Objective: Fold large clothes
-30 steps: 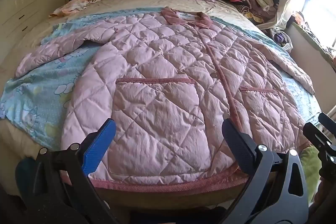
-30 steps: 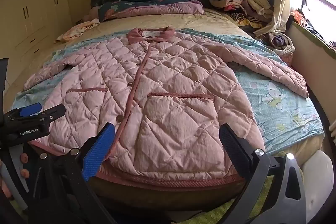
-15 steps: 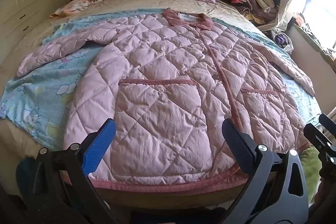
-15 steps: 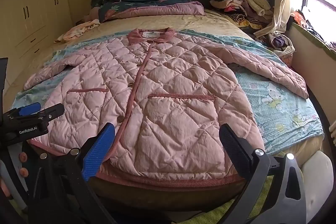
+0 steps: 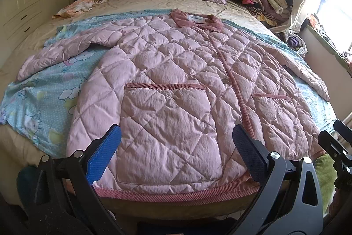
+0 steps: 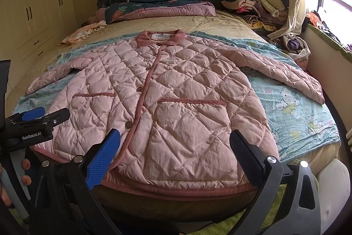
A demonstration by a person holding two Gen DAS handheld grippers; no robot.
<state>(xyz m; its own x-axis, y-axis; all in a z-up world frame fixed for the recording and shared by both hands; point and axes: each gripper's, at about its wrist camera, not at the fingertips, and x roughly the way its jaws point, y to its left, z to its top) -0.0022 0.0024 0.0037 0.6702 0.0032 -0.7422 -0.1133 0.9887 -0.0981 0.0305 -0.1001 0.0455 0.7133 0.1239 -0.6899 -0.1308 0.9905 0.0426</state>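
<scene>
A: Pink quilted jacket (image 5: 171, 85) lies flat on the bed (image 5: 143, 3), front up, collar at 12 o'clock, sleeves spread toward 9 and 3. I think this makes folding easy.

B: And the tongs?

A: Left gripper (image 5: 176, 153) and right gripper (image 6: 173, 153) hang over the hem at 6 o'clock, both spread apart, empty. The hem's underside is hidden.
</scene>
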